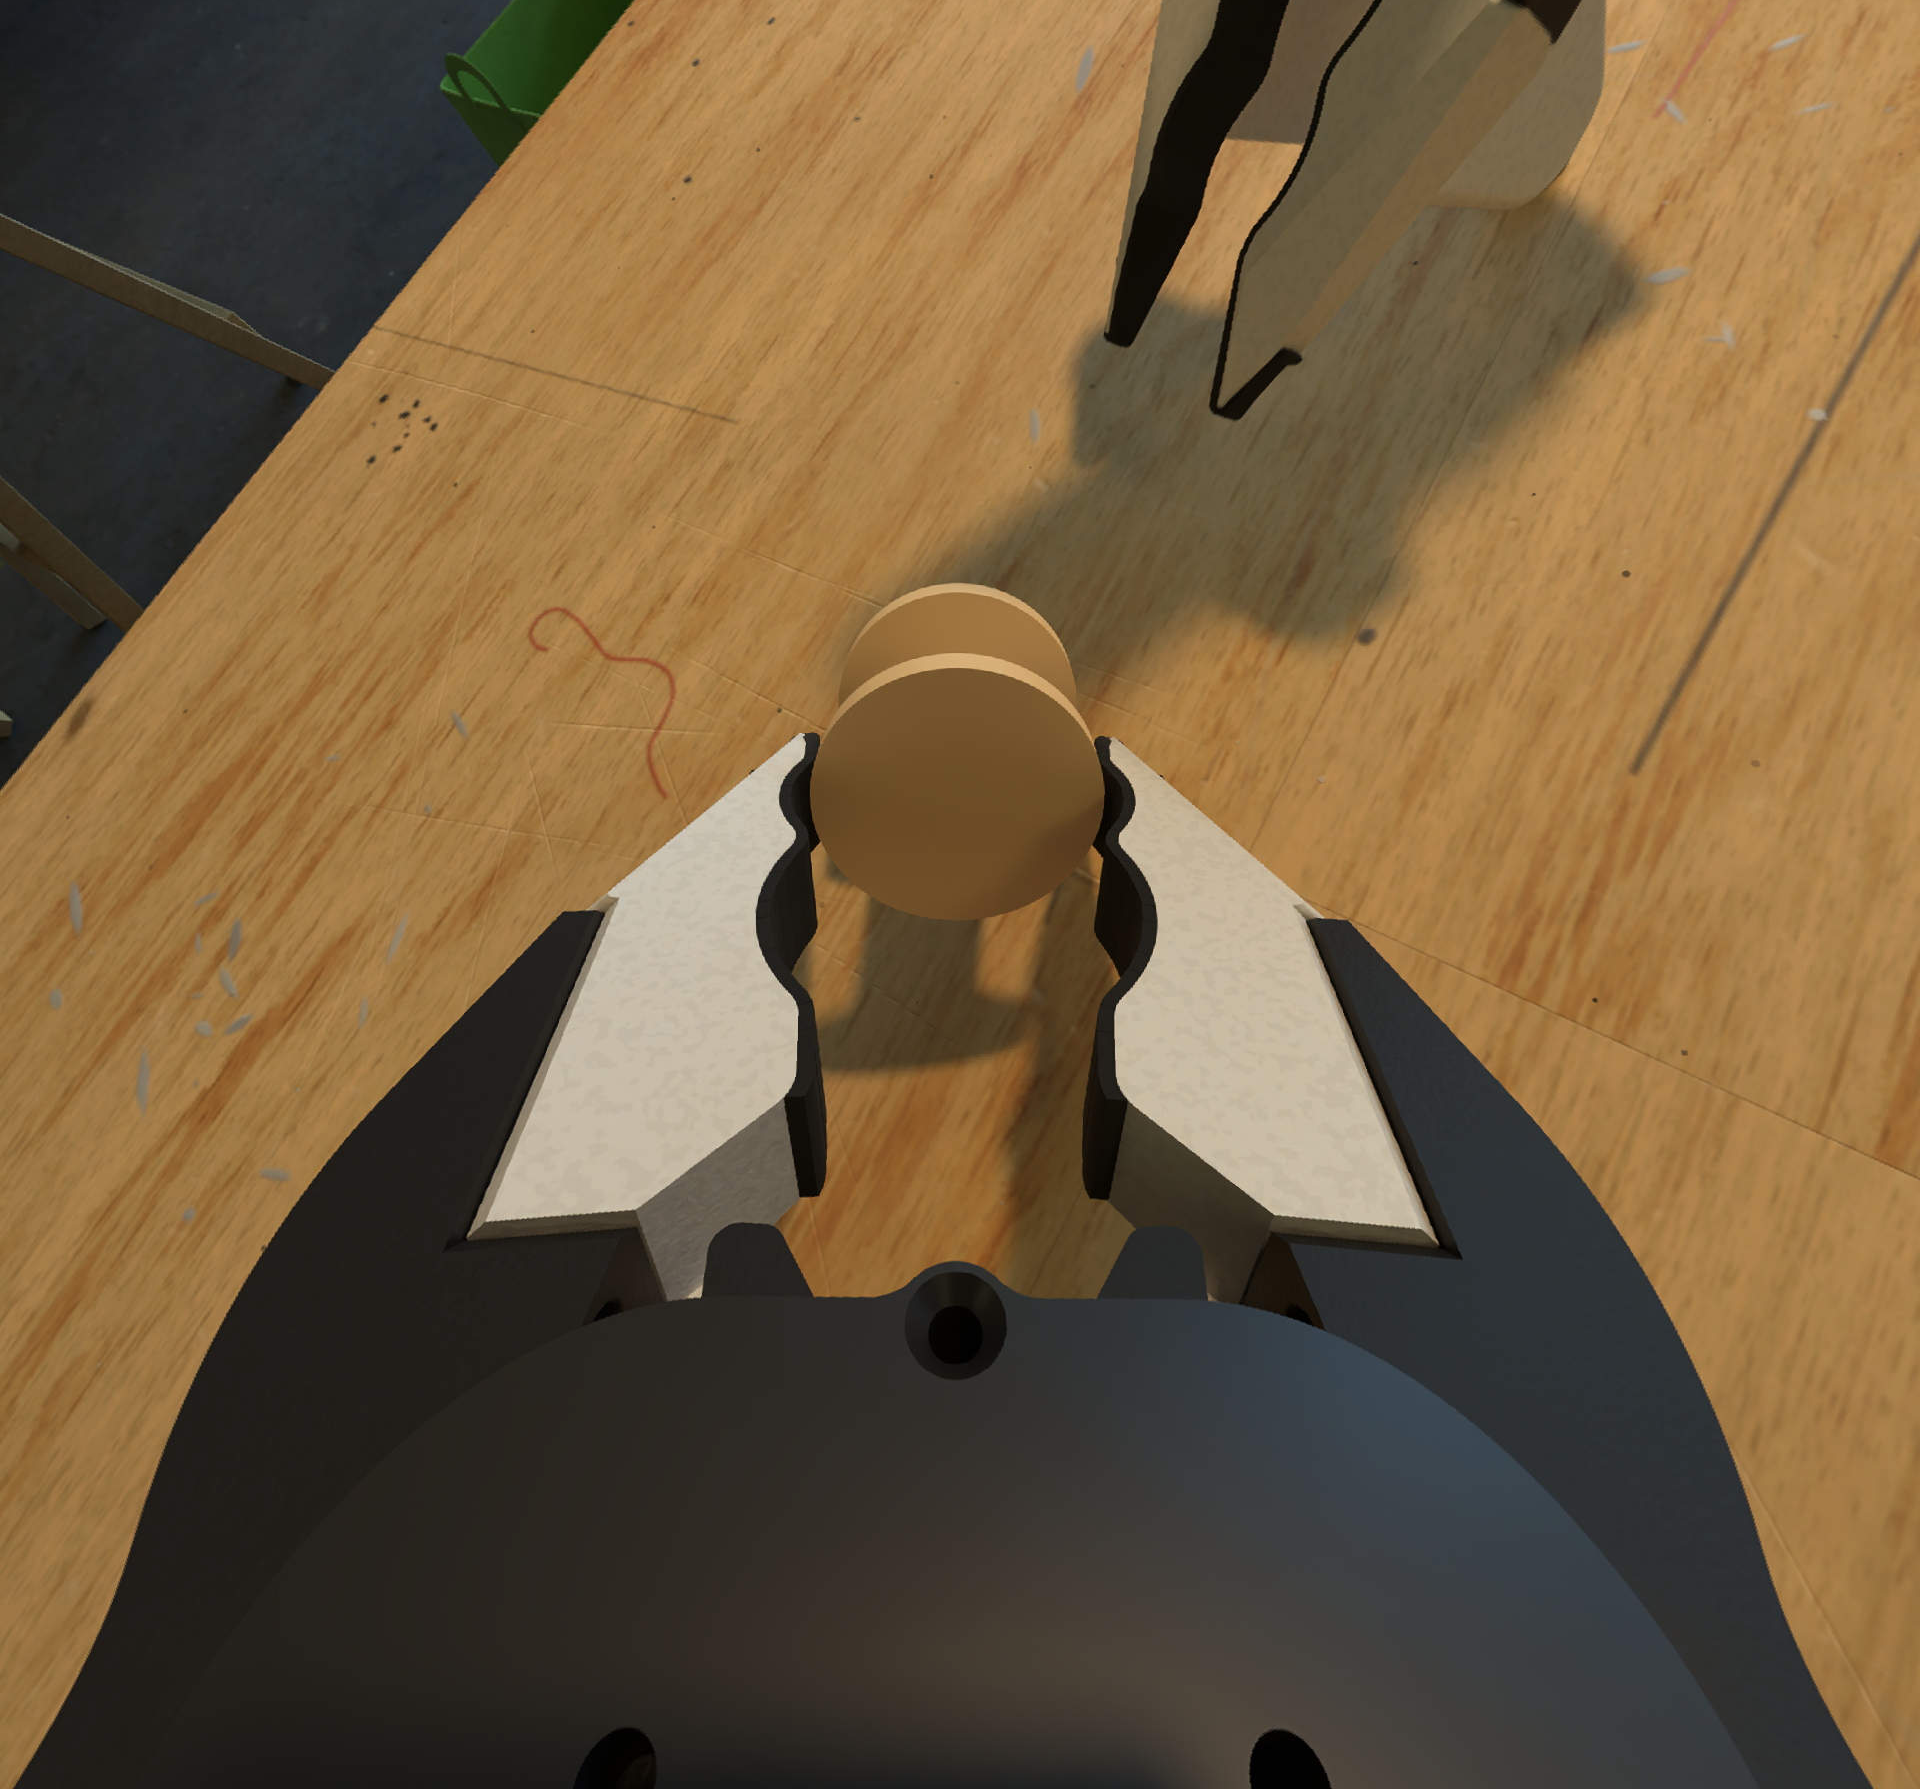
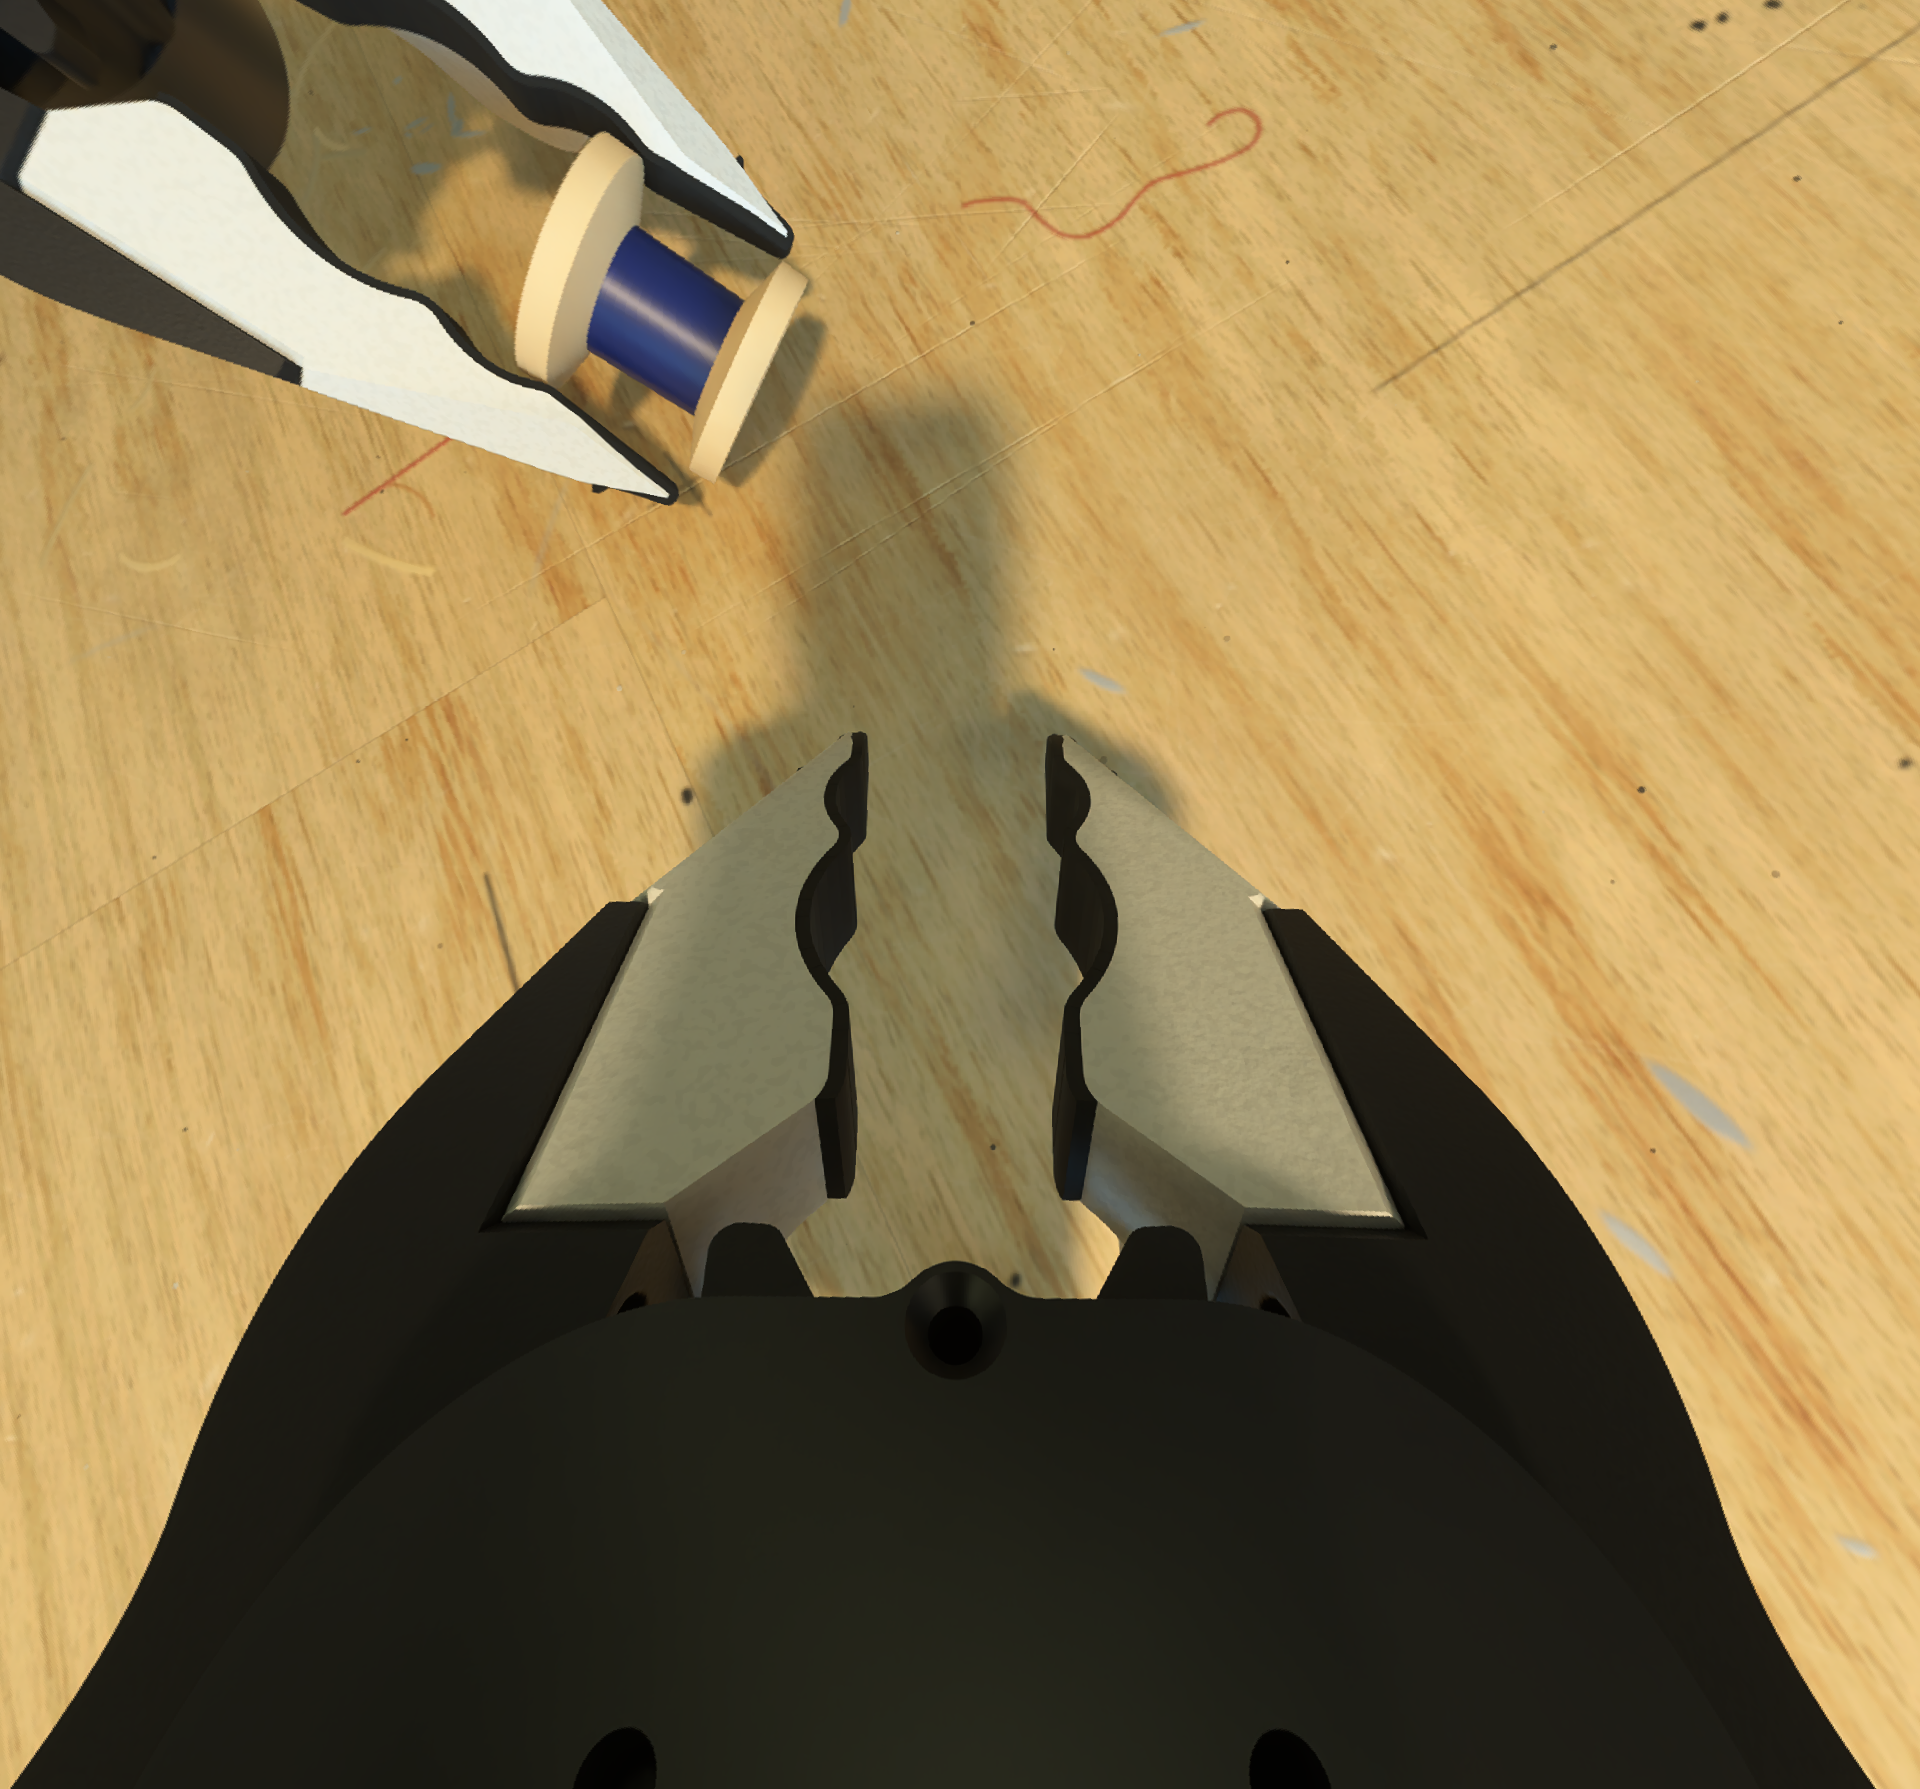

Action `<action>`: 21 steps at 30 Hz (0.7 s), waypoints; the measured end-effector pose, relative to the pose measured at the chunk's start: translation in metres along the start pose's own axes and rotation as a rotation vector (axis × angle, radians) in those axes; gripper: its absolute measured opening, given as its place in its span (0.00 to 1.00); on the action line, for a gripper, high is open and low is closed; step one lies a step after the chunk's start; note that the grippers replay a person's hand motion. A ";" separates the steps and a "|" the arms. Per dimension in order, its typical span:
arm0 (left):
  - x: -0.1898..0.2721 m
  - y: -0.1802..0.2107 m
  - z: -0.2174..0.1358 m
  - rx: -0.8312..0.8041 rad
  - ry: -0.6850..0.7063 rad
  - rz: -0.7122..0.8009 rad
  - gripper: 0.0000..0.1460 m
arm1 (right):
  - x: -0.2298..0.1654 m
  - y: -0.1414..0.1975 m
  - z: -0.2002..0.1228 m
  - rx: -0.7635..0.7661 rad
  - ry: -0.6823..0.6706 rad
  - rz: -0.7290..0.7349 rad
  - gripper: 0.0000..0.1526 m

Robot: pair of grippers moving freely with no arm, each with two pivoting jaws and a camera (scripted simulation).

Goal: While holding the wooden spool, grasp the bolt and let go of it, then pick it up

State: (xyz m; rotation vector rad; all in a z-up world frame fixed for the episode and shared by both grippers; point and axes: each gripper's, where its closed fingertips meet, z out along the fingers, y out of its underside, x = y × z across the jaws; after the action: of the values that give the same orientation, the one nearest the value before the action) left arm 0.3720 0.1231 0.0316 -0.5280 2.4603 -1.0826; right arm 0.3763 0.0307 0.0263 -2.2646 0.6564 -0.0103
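My left gripper is shut on the wooden spool, its fingertips pinching the near round flange. The spool points away from the camera and hangs a little above the table, with its shadow beneath. In the right wrist view the same spool shows a blue thread core between two pale flanges, held by the left gripper at upper left. My right gripper is open and empty over bare table. It also shows in the left wrist view at upper right, pointing down at the table. No bolt is in either view.
The wooden table has a diagonal left edge, with dark floor beyond it. A green bin stands on the floor by that edge, near some wooden slats. A red thread scrap lies on the table.
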 end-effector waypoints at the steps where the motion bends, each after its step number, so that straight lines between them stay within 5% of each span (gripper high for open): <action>1: 0.000 -0.001 0.000 0.002 0.000 0.002 0.36 | 0.000 0.000 0.001 -0.004 0.002 -0.002 0.23; 21: -0.007 -0.008 0.000 -0.019 -0.016 0.020 0.36 | 0.019 -0.009 0.000 -0.014 0.022 0.018 0.24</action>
State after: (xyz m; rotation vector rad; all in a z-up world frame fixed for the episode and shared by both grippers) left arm 0.3794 0.1217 0.0389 -0.5144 2.4595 -1.0438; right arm 0.3970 0.0265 0.0286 -2.2746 0.6900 -0.0221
